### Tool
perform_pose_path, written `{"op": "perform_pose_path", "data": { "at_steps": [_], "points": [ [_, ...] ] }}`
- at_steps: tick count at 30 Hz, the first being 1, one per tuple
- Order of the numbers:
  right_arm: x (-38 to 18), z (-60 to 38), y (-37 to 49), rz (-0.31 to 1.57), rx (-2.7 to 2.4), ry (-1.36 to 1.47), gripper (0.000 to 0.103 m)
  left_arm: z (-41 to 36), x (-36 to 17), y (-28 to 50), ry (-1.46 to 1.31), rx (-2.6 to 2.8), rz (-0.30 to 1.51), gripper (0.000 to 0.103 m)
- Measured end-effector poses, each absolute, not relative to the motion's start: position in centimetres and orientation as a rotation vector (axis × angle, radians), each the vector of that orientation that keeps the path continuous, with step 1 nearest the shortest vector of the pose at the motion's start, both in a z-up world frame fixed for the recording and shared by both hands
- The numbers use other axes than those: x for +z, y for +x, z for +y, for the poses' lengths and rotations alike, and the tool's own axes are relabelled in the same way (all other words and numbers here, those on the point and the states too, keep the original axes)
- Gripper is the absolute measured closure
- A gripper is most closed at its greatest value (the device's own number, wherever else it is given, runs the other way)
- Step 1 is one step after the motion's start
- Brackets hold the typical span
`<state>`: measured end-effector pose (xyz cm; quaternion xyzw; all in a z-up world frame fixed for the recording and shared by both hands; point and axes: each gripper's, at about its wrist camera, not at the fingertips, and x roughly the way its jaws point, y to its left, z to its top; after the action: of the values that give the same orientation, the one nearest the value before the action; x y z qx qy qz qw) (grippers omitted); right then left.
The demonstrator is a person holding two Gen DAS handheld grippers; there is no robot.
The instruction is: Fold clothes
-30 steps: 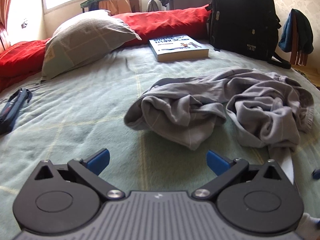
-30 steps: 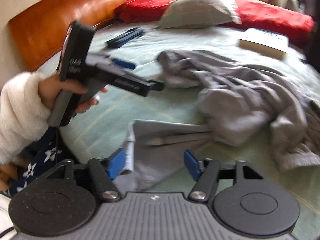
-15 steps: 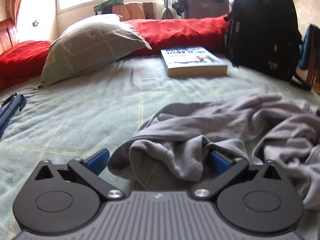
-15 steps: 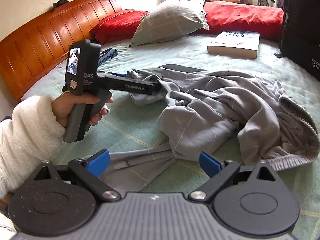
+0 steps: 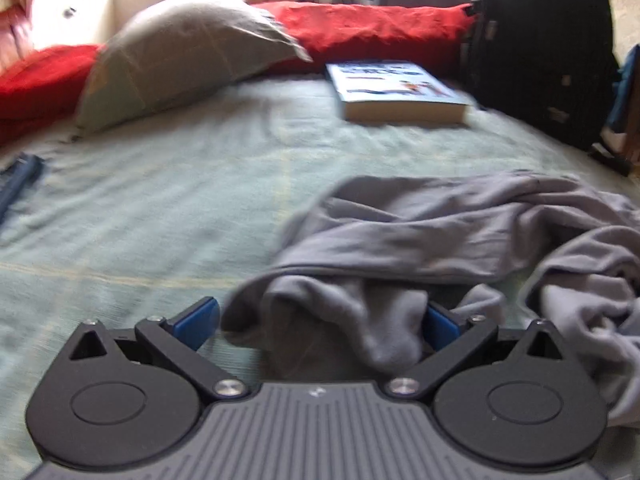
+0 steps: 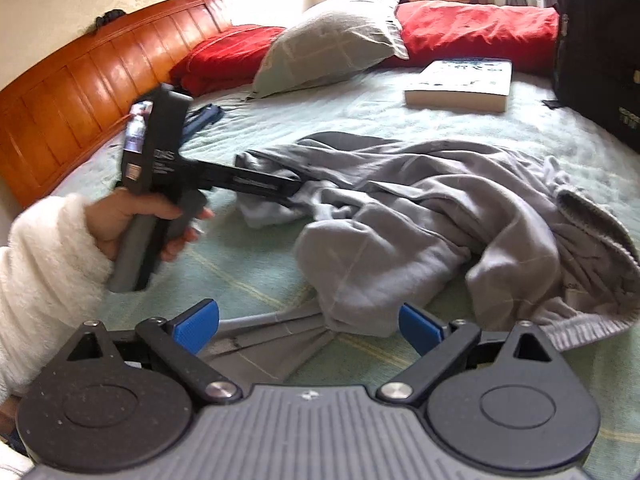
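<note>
Left gripper [image 5: 318,322] gaping wide, straddling bunched edge of grey garment [image 6: 420,216]. Right gripper [image 6: 308,326] spreading wide over hem. Bare blanket [image 5: 140,216] stretching toward 10 o'clock.

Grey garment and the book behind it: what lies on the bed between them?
Nothing: in the left wrist view only bare green blanket lies between the grey garment and the book. The right wrist view shows the same.

The left gripper's right blue pad [image 5: 439,327] sits half buried under grey garment [image 5: 440,240] folds. The black backpack [image 6: 600,48] runs off the frame's right edge; the book [image 5: 394,90] cover is too blurred to read.
</note>
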<state>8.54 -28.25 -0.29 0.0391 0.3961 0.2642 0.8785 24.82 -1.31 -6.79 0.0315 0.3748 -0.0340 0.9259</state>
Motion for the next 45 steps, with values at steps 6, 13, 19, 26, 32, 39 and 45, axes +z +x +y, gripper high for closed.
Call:
{"op": "perform_pose_path", "data": {
  "at_steps": [6,13,19,26,32,39,45],
  "points": [
    [-0.4,-28.8,8.7,0.817,0.523,0.09,0.003,0.9,-5.6,25.2,0.184,0.145,0.692,0.0],
    [-0.7,-28.7,8.8,0.82,0.53,0.105,0.002,1.9,-5.7,26.8,0.036,-0.05,0.772,0.0],
    [-0.9,-29.5,8.5,0.828,0.492,0.118,0.002,1.8,-6.2,29.0,0.162,0.074,0.79,0.0],
    [-1.2,-31.0,8.7,0.82,0.435,0.152,0.001,6.0,-4.8,30.7,0.166,0.284,0.74,0.001],
    [-1.6,-30.8,9.3,0.833,0.432,0.161,0.001,4.8,-4.6,30.7,0.151,0.087,0.76,0.0],
    [-1.6,-30.9,9.0,0.831,0.433,0.146,0.0,6.5,-6.1,29.8,0.273,0.151,0.788,0.0],
    [-1.9,-31.4,9.3,0.83,0.423,0.161,0.0,11.2,-5.3,27.5,0.335,0.312,0.774,0.0]
  ]
}}
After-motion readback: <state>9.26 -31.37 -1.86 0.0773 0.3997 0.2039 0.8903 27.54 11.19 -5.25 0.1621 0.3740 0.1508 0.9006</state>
